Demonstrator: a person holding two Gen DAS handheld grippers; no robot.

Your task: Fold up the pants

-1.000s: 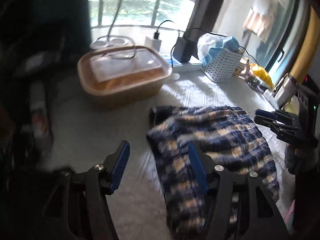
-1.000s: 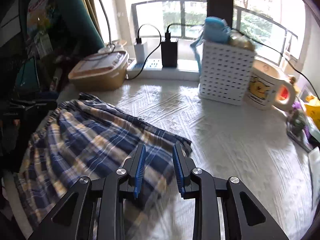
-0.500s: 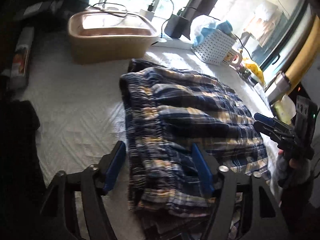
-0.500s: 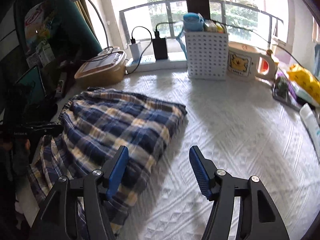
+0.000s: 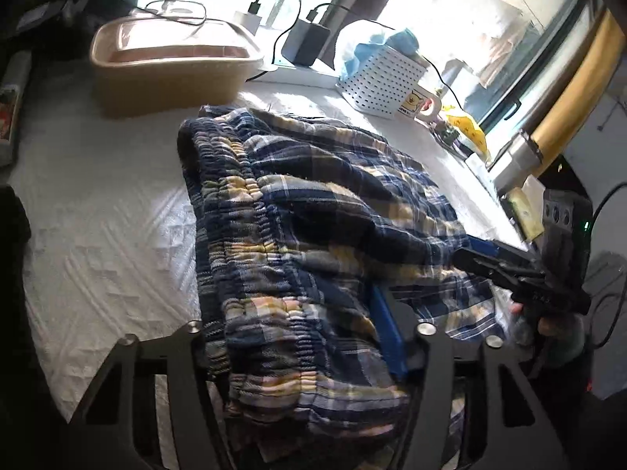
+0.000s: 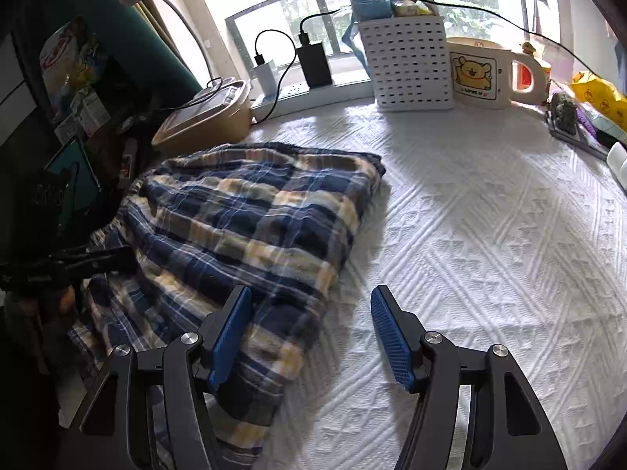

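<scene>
Blue and yellow plaid pants (image 5: 305,211) lie folded on a white quilted cloth (image 5: 109,227), elastic waistband toward the left. My left gripper (image 5: 298,333) is open, its jaws wide apart around the near waistband end, cloth bunched between them. My right gripper (image 6: 309,329) is open and empty; its left finger is over the pants' near edge (image 6: 250,243), its right finger over bare cloth. The right gripper also shows in the left wrist view (image 5: 509,270) at the pants' right edge.
A tan lidded box (image 5: 172,62), chargers on a power strip (image 6: 309,62), a white perforated basket (image 6: 407,66) and a bear mug (image 6: 482,74) stand at the back by the window. Small items (image 6: 588,117) lie at the right edge. Dark objects crowd the left side.
My left gripper has moved forward so its open jaws now straddle the waistband. My right gripper opened within the last second and has pulled back slightly toward the pants' near edge.
</scene>
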